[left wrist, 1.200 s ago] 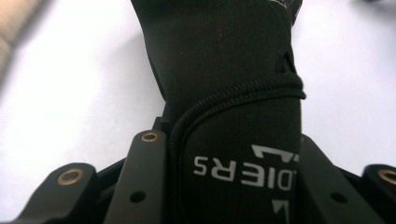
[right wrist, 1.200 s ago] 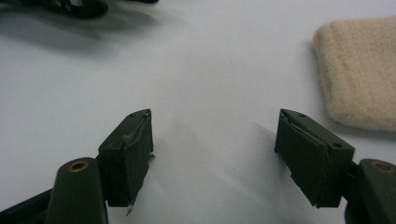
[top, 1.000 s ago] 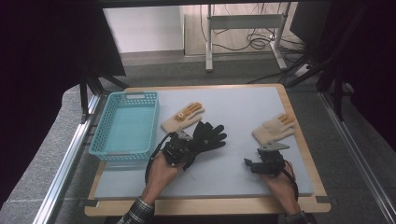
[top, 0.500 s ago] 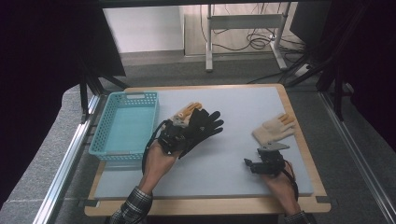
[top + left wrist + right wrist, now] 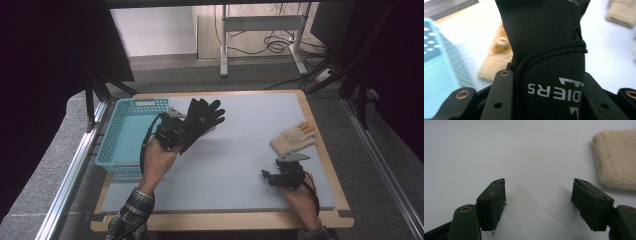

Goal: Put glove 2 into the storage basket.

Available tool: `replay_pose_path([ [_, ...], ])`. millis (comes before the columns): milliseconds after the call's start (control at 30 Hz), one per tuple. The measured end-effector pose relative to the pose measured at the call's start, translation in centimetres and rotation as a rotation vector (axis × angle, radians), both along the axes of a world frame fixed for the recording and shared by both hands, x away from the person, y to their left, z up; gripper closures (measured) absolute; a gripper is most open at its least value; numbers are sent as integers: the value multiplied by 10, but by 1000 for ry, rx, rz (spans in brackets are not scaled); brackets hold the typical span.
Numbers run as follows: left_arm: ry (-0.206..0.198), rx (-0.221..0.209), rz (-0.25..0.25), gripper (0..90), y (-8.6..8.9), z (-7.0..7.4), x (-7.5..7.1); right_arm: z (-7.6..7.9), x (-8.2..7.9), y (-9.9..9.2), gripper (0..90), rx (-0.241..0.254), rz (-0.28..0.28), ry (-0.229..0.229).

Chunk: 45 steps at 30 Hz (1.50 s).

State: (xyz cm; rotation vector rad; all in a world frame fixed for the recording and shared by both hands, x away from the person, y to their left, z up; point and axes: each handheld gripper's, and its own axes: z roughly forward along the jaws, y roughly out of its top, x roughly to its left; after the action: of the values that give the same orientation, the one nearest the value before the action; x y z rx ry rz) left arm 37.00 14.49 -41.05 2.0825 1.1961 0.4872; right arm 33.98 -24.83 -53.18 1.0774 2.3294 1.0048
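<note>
My left gripper (image 5: 172, 132) is shut on the cuff of a black glove (image 5: 200, 117) and holds it in the air just right of the blue basket (image 5: 107, 162). In the left gripper view the glove (image 5: 549, 50) fills the space between the jaws of the left gripper (image 5: 546, 95), white lettering on its cuff. Below it a beige glove (image 5: 496, 60) with orange fingertips lies on the mat. A second beige glove (image 5: 292, 139) lies at the right. My right gripper (image 5: 274, 172) rests just in front of it, open (image 5: 539, 202), with that glove (image 5: 616, 157) off to its right.
The pale blue mat (image 5: 240, 165) covers a wooden table. The blue basket (image 5: 434, 62) stands at its left edge. Metal rails run along both sides of the table, and a desk frame with cables stands on the floor behind.
My left hand has lifted the black glove off the mat and carried it back and left toward the basket, covering the beige glove under it. The right hand has stayed put.
</note>
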Motion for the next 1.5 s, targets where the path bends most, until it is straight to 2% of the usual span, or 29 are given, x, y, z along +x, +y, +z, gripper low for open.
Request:
replay_pose_path([
  [33, 0, 0, 0, 678, 0, 0, 0, 0, 0, 0, 270, 0, 0, 0],
  [167, -12, -10, 75, 677, 24, 6, 6, 0, 0, 0, 270, 0, 0, 0],
  [267, -16, -14, 100, 677, 33, 7, 7, 0, 0, 0, 269, 0, 0, 0],
  [300, -16, -13, 129, 677, 44, 7, 9, 0, 0, 0, 269, 0, 0, 0],
  [367, -19, -13, 145, 676, 49, 7, 9, 0, 0, 0, 270, 0, 0, 0],
  [433, -22, -9, 192, 675, 66, 8, 10, 0, 0, 0, 269, 0, 0, 0],
  [533, -18, -4, 237, 674, 82, 8, 9, 0, 0, 0, 269, 0, 0, 0],
  [567, -18, -4, 237, 674, 82, 8, 9, 0, 0, 0, 269, 0, 0, 0],
  [600, -14, -2, 269, 673, 93, 7, 9, 0, 0, 0, 269, 0, 0, 0],
  [667, -3, 4, 297, 672, 103, 5, 8, 0, 0, 0, 269, 0, 0, -1],
  [700, -3, 4, 297, 671, 103, 5, 8, 0, 0, 0, 269, 0, 0, -1],
  [767, 21, 14, 342, 669, 121, 0, 8, 0, 0, 0, 269, 0, -1, -1],
  [933, 71, 25, 401, 666, 145, -12, 11, 0, 0, 0, 269, 0, 0, -1],
  [1067, 130, 47, 443, 663, 161, -28, 16, 0, 0, 0, 269, -1, -1, -1],
  [1100, 130, 47, 443, 662, 161, -28, 16, 0, 0, 0, 269, -1, -1, -1],
  [1133, 155, 54, 459, 660, 166, -34, 19, 0, 0, 0, 269, 0, -1, -1],
  [1167, 155, 54, 459, 659, 166, -34, 19, 0, 0, 0, 269, 0, -1, -1],
  [1200, 185, 73, 475, 658, 170, -42, 24, 0, 0, 0, 269, 0, -1, -2],
  [1300, 231, 99, 505, 655, 174, -52, 31, 0, 0, 0, 269, 0, -1, -1],
  [1500, 283, 161, 543, 651, 178, -66, 42, 0, 0, 0, 269, 1, -1, -1],
])
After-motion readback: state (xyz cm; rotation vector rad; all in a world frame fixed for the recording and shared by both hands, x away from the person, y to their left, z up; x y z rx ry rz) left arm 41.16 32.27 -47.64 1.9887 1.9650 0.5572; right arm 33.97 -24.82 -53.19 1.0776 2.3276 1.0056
